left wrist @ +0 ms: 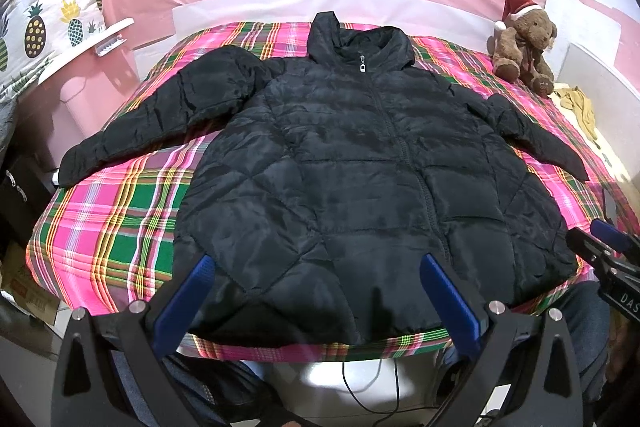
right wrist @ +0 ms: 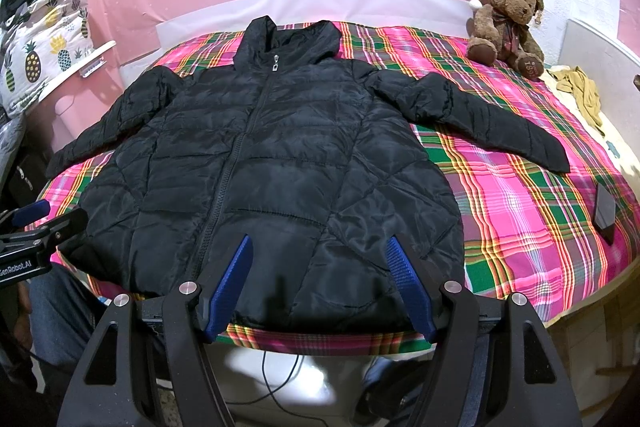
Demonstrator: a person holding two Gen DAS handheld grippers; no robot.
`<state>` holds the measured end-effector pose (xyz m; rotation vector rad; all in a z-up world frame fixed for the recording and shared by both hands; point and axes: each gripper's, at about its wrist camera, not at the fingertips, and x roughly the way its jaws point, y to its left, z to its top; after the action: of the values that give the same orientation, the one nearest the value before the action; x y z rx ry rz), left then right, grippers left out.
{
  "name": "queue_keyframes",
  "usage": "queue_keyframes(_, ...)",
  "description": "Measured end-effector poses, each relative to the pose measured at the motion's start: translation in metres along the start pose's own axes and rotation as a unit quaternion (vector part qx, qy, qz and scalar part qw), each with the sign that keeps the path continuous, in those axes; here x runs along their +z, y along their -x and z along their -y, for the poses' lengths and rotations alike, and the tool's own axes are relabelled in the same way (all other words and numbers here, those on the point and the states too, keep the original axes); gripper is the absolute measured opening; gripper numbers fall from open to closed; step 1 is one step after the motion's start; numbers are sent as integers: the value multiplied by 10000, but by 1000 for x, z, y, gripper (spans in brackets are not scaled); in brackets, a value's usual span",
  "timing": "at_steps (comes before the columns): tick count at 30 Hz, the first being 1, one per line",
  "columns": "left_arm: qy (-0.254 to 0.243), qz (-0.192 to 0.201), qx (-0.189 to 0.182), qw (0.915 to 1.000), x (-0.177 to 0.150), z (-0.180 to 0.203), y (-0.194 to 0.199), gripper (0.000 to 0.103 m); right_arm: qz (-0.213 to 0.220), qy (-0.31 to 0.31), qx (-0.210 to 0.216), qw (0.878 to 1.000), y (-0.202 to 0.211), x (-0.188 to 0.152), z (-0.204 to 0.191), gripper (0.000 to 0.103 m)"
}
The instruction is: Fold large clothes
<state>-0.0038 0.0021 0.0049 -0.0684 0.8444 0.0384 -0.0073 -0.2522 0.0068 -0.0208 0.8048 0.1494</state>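
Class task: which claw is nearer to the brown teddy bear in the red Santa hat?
Right. The right claw hovers over the black quilted puffer jacket's hem on the brown teddy bear's side; the left claw hovers over the hem farther away.

Ahead and to the left of the left gripper (left wrist: 316, 269), the jacket's (left wrist: 352, 163) left cuff (left wrist: 66, 173) droops past the bed's (left wrist: 120, 211) edge, its end hidden. Right of the right gripper (right wrist: 318, 251), a dark flat object (right wrist: 604, 213) is too small to identify, and the teddy bear's (right wrist: 506, 23) foot lettering is unreadable.
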Motion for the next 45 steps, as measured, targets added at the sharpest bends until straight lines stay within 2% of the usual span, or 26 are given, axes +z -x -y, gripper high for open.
queue_keyframes(36, 10, -16, -15, 10000, -2, -2, 0, 103, -14, -1, 3, 10000, 0, 1, 0, 70)
queue_keyframes(45, 151, -24, -49, 9999, -2, -11, -13, 103, -62, 46, 63, 10000, -13, 1, -5, 70)
